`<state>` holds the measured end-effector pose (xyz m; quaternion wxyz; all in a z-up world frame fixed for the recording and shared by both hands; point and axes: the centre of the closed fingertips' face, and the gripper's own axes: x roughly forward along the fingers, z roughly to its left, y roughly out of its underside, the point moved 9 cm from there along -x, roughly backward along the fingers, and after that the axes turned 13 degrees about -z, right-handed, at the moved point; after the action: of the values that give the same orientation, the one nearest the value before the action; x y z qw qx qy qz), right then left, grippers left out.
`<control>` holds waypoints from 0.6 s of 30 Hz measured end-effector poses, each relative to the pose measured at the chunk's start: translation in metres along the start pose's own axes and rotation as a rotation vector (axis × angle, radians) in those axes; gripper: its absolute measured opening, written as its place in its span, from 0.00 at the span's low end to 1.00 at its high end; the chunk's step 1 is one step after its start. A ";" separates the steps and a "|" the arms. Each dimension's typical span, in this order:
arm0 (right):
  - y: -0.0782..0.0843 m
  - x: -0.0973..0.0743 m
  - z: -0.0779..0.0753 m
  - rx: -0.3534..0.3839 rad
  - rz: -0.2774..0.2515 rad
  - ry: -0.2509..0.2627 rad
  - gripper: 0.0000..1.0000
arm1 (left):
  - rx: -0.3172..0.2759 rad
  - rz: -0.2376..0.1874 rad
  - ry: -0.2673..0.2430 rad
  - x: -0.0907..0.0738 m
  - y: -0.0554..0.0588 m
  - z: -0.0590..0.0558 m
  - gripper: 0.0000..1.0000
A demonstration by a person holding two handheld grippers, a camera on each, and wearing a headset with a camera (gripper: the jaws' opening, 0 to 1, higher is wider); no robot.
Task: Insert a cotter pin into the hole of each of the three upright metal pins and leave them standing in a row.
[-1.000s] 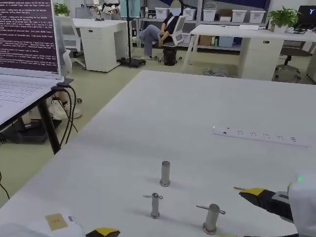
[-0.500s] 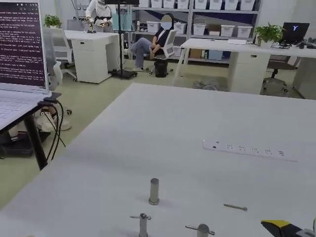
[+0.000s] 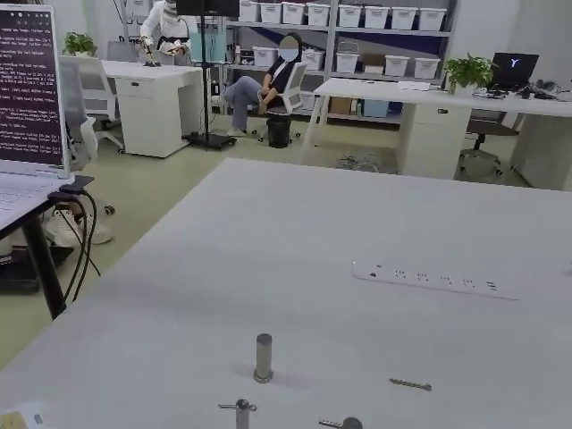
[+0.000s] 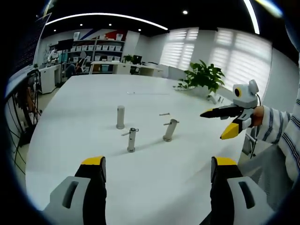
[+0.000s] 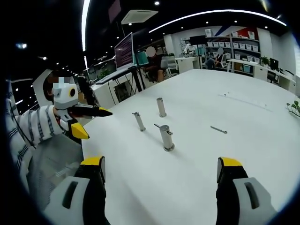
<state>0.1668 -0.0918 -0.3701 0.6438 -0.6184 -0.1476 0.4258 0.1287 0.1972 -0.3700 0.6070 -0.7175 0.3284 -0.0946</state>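
Observation:
Three upright metal pins stand on the white table [image 3: 268,250]. The far pin [image 3: 263,357] [image 4: 120,116] [image 5: 161,107] has nothing through it. The two nearer pins [image 4: 131,139] [image 4: 170,130] each carry a cotter pin crosswise; in the right gripper view they are the left pin [image 5: 138,121] and the near pin [image 5: 166,137]. A loose cotter pin [image 3: 410,384] [image 4: 164,114] [image 5: 218,130] lies flat to the right of them. My left gripper [image 4: 159,164] [image 5: 96,124] is open, back from the pins. My right gripper [image 5: 161,164] [image 4: 213,125] is open too, with nothing in it.
A white power strip [image 3: 433,280] lies farther back on the table. A laptop [image 3: 27,107] on a stand with hanging cables stands off the table's left edge. Desks, chairs and a seated person [image 3: 268,80] are across the room.
The head camera has tilted up. The gripper at the lower right has drawn back out of the head view, and the loose cotter pin once at its tip now lies on the table.

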 end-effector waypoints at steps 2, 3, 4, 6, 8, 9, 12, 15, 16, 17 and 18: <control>0.001 -0.002 0.001 0.002 0.001 0.001 0.98 | 0.014 0.000 0.007 0.003 -0.005 0.002 0.91; 0.001 -0.003 0.002 0.004 0.001 0.003 0.98 | 0.020 0.000 0.010 0.004 -0.007 0.003 0.91; 0.001 -0.004 0.002 0.005 0.002 0.003 0.98 | 0.027 0.001 0.014 0.006 -0.010 0.005 0.90; 0.001 -0.006 0.002 0.006 0.003 0.006 0.98 | 0.033 0.002 0.019 0.009 -0.014 0.008 0.90; 0.001 -0.008 0.002 0.007 0.003 0.008 0.97 | 0.046 0.004 0.028 0.014 -0.019 0.012 0.89; 0.001 -0.009 0.003 0.008 0.002 0.011 0.97 | 0.059 0.007 0.033 0.018 -0.023 0.015 0.88; 0.000 -0.013 0.002 0.012 -0.001 0.016 0.97 | 0.085 0.013 0.039 0.025 -0.031 0.022 0.88; 0.000 -0.015 0.002 0.014 -0.002 0.022 0.97 | 0.100 0.015 0.044 0.032 -0.039 0.030 0.87; 0.000 -0.016 0.002 0.016 -0.003 0.025 0.97 | 0.105 0.016 0.045 0.035 -0.042 0.033 0.86; 0.000 -0.016 0.002 0.016 -0.004 0.026 0.97 | 0.108 0.017 0.046 0.037 -0.043 0.034 0.86; -0.001 -0.016 0.002 0.017 -0.005 0.029 0.97 | 0.114 0.017 0.047 0.040 -0.046 0.037 0.86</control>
<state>0.1556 -0.1022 -0.3635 0.6523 -0.6185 -0.1362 0.4165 0.1956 0.2057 -0.3469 0.6397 -0.6766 0.3427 -0.1245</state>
